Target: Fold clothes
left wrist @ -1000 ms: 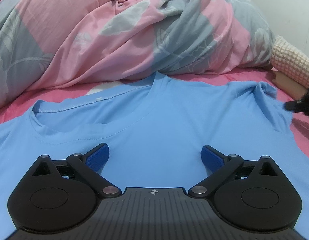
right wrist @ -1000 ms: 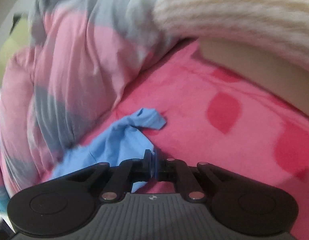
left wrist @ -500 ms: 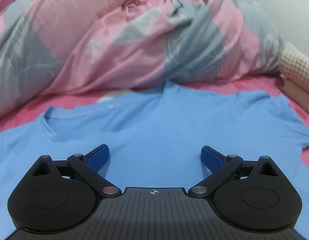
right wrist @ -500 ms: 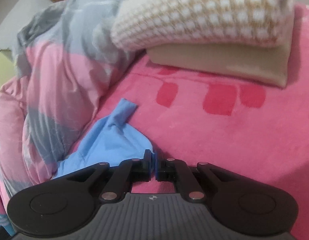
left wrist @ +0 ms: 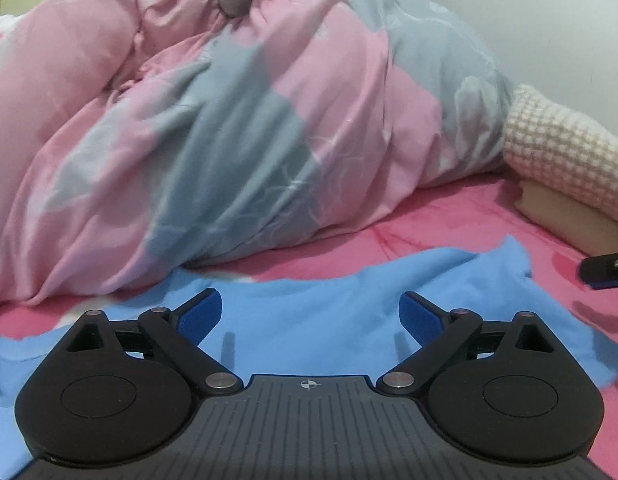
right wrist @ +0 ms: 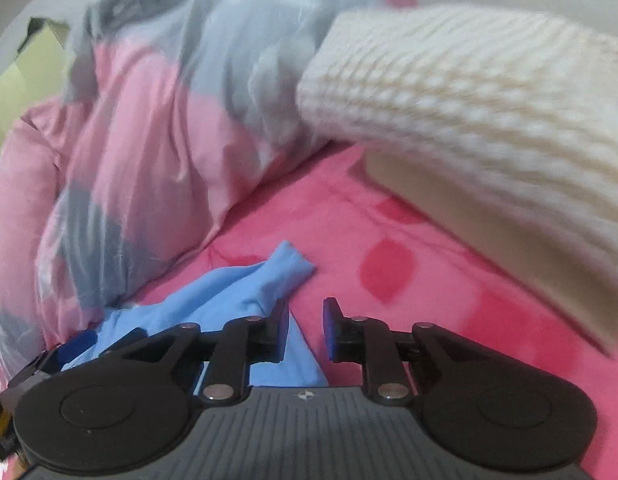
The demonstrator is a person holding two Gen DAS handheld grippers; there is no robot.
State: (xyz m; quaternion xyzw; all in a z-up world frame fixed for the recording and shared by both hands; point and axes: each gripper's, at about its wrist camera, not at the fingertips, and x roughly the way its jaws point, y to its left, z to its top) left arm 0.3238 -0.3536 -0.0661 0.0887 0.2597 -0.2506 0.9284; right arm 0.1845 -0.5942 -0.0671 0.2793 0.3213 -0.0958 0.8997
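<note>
Blue shirt (left wrist: 317, 320) spread on the pink bed (right wrist: 389, 248).
Left tool (left wrist: 310, 312) released wide above it; right tool (right wrist: 305, 322) released, sleeve just ahead-left.

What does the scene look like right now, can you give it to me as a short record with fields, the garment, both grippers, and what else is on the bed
garment: blue T-shirt, spread on the pink bedsheet
left gripper: jaws wide open, over the shirt
right gripper: jaws partly open, nothing between them, beside the shirt's sleeve
behind shirt: pink and grey duvet, bunched up
to the right: cream knit on a folded beige item
</note>
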